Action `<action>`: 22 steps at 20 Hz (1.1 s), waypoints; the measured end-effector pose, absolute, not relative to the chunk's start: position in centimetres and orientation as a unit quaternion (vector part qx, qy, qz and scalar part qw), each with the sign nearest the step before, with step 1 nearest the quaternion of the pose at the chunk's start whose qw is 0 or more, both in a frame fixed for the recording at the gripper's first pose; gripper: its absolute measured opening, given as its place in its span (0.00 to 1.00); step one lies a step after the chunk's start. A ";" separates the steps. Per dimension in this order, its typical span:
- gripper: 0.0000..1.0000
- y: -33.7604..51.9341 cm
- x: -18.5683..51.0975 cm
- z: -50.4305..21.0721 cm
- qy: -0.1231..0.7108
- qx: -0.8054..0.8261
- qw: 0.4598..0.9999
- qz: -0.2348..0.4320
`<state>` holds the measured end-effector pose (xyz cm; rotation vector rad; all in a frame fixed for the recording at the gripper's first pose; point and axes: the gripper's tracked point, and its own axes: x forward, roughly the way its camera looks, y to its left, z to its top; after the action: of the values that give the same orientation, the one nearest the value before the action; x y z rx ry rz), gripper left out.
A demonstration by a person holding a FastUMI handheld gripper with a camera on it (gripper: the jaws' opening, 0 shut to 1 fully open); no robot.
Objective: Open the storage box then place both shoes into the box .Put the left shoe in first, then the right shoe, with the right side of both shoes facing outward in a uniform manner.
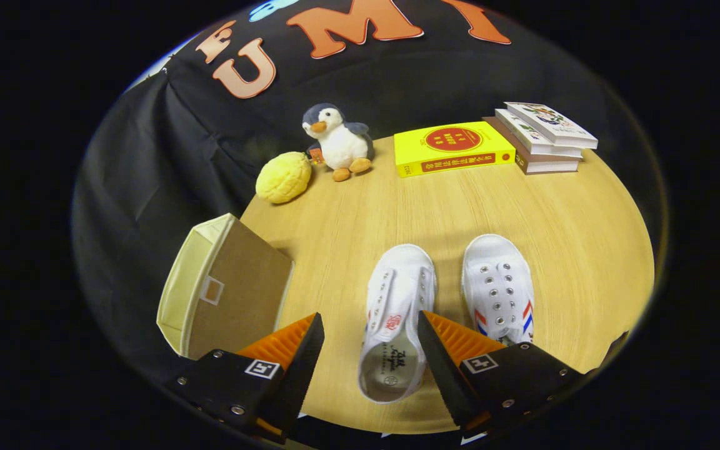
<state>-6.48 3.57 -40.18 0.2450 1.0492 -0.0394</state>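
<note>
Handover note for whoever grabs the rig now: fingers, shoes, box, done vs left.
Gripper: open, holding nothing. Its fingers straddle the heel end of the left shoe; the shoe lies nearer one finger, and I cannot tell if they touch.
Right shoe: on the table beside the left one, toes pointing away from the fingers.
Storage box: at the table's edge, on the other side of the left shoe, tipped so one cloth-lined side shows.
Done: no shoe is in the box. I cannot tell if the box counts as open.
Left: check the box, then load the left shoe, then the right, right sides outward.
</note>
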 end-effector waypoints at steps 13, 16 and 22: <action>0.78 0.9 -9.0 -45.1 0.527 0.052 0.848 -0.002; 0.76 0.8 -9.3 -45.7 0.532 0.021 0.846 0.010; 0.61 -0.1 -9.7 -46.9 0.535 0.013 0.845 -0.001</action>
<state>-9.73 -0.08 -46.91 0.0281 1.1285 -0.0014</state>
